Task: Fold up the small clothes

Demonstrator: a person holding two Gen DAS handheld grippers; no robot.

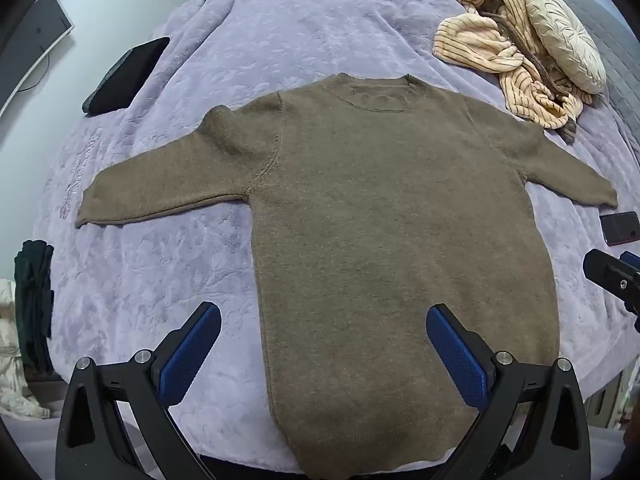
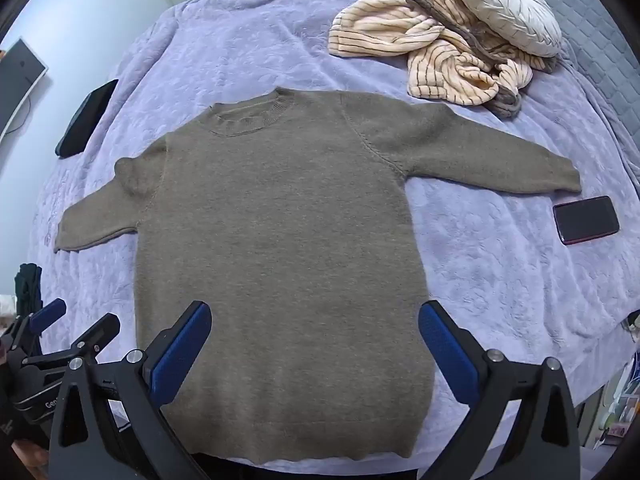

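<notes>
A small brown knit sweater lies flat on the lavender bedspread, neck away from me, both sleeves spread out to the sides. It also shows in the right wrist view. My left gripper is open and empty, hovering above the sweater's lower left part near the hem. My right gripper is open and empty, above the lower middle of the sweater. The left gripper shows at the left edge of the right wrist view. Part of the right gripper's body shows at the right edge of the left wrist view.
A striped cream garment and a round cushion lie at the far right of the bed. A dark phone lies under the right sleeve's cuff. A black flat object sits at the bed's far left edge. The bed's near edge is just below the hem.
</notes>
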